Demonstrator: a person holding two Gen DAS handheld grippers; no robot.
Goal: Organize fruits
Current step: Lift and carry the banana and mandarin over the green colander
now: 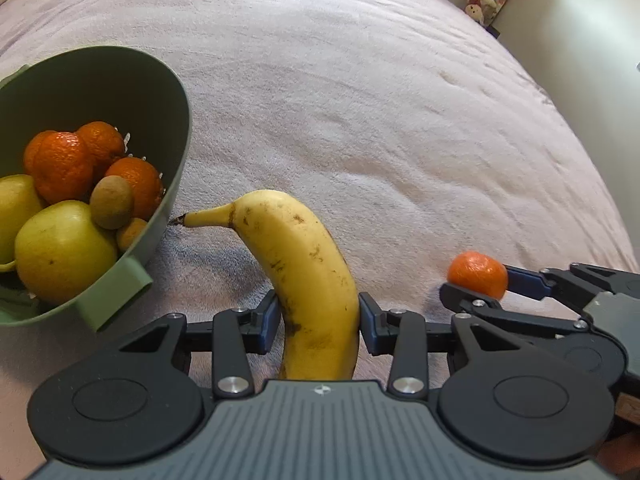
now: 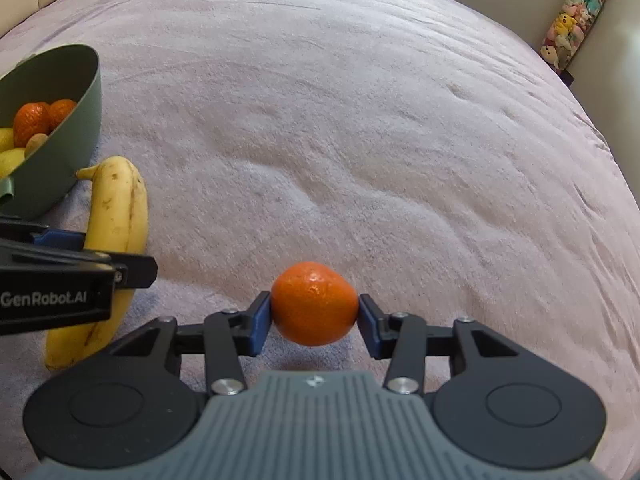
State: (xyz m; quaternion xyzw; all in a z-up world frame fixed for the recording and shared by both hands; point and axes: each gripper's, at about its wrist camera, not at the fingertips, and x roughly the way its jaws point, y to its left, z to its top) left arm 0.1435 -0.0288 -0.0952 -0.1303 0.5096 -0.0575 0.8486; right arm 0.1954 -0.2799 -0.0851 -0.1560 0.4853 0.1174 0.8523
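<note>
- Left gripper (image 1: 319,326): fingers (image 1: 267,326) pinched on the banana (image 1: 308,280) at its lower half, pads on both flanks. Grip across the narrow width, probably so the curve can't roll.
- Banana lying on the bed (image 1: 360,120), stem tip touching the outer wall of the green bowl (image 1: 168,128). Already aimed at the bowl, so a short lift and swing should do.
- Right gripper (image 2: 315,322): fingers (image 2: 260,320) clamped on the mandarin (image 2: 314,304) at its widest line. Can't tell if lifted or resting on the blanket.
- Mandarin just right of the banana, both near the front edge of the bed; bowl toward the left edge.
- Bowl tilted open side toward the grippers, loaded with mandarins (image 1: 68,164), yellow-green apples (image 1: 60,248) and kiwis (image 1: 111,202). Remaining room looks tight.
- Judgement: two fruits left outside; both grasped, neither in yet.
- Risk: long banana may tip the bowl or knock the pile; soft bedding gives poor support.
- Plush toys (image 2: 572,20) by the far right wall, irrelevant.
</note>
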